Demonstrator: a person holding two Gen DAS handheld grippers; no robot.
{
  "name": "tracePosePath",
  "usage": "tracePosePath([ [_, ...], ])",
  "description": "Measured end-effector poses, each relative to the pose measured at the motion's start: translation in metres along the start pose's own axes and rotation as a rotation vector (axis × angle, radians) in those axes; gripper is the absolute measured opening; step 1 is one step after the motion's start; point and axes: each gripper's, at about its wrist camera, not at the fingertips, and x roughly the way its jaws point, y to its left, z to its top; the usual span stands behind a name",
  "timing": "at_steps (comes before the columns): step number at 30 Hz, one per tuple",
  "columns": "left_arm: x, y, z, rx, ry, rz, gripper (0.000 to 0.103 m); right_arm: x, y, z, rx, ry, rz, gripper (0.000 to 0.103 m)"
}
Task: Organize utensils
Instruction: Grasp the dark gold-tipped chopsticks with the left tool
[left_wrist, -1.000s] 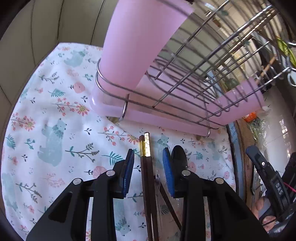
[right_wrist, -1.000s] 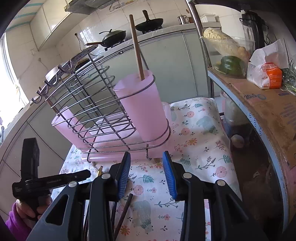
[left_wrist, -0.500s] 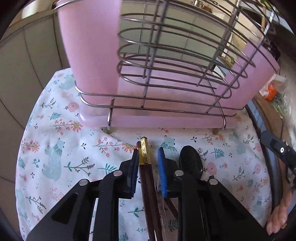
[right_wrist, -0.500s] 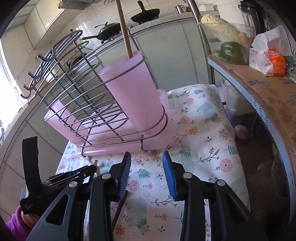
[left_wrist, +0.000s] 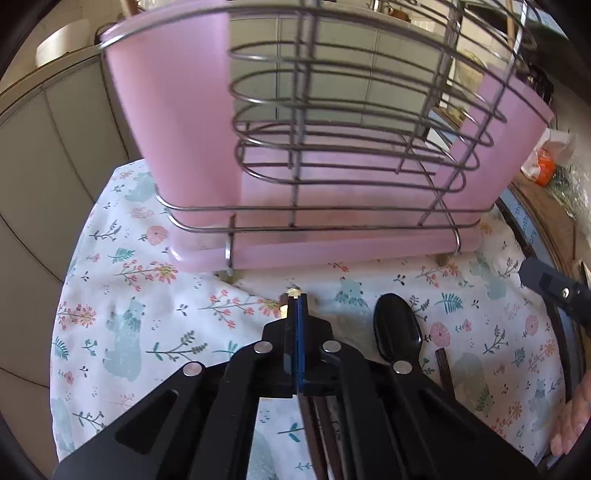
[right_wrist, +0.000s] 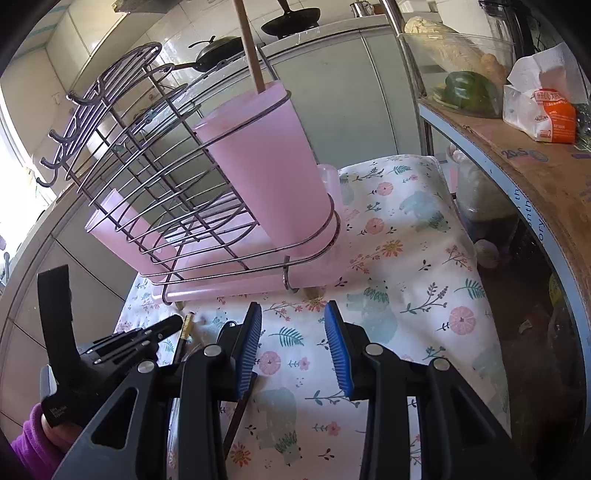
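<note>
My left gripper (left_wrist: 295, 308) is shut on a dark brown, gold-tipped chopstick (left_wrist: 292, 294) that lies on the floral cloth (left_wrist: 122, 332); the gold end pokes out past the pads. A black spoon (left_wrist: 397, 336) and another dark stick (left_wrist: 443, 369) lie just to its right. In the right wrist view the left gripper (right_wrist: 173, 324) and the chopstick tip (right_wrist: 189, 322) show at lower left. My right gripper (right_wrist: 292, 307) hangs open over the cloth with nothing between its fingers. Behind stands a wire rack (right_wrist: 155, 177) with pink cups (right_wrist: 266, 166); one cup holds a wooden stick (right_wrist: 251, 48).
The rack's pink drip tray (left_wrist: 332, 251) sits close in front of the left gripper. A shelf edge (right_wrist: 535, 177) with a tissue pack (right_wrist: 543, 110) and a green pepper (right_wrist: 469, 88) runs along the right. Pans (right_wrist: 218, 48) sit on a far counter. Grey cabinet fronts are behind.
The left jaws have closed onto the gold-tipped chopstick, and the left view has swung so the rack stands more upright. The right gripper has sunk slightly and stays open.
</note>
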Motion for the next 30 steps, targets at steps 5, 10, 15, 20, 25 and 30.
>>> tracePosePath([
  [5,-0.008,0.029,0.004,-0.094,0.01,-0.033,0.0,0.001,0.002,0.0,-0.007,0.006,0.008,0.035],
  [10,-0.002,0.045,0.007,-0.192,0.109,-0.21,0.0,0.002,0.004,-0.002,-0.011,0.015,0.017,0.035],
  [15,0.011,0.05,0.004,-0.246,0.161,-0.279,0.003,0.002,0.004,-0.001,-0.013,0.016,0.019,0.035],
  [20,0.018,0.059,0.003,-0.285,0.171,-0.347,0.003,0.003,0.002,-0.001,-0.008,0.019,0.021,0.035],
  [25,0.024,0.075,0.002,-0.356,0.186,-0.413,0.003,0.004,0.002,-0.001,-0.01,0.023,0.024,0.035],
  [30,0.025,0.09,0.001,-0.383,0.18,-0.445,0.001,0.007,0.003,-0.001,-0.008,0.029,0.025,0.035],
])
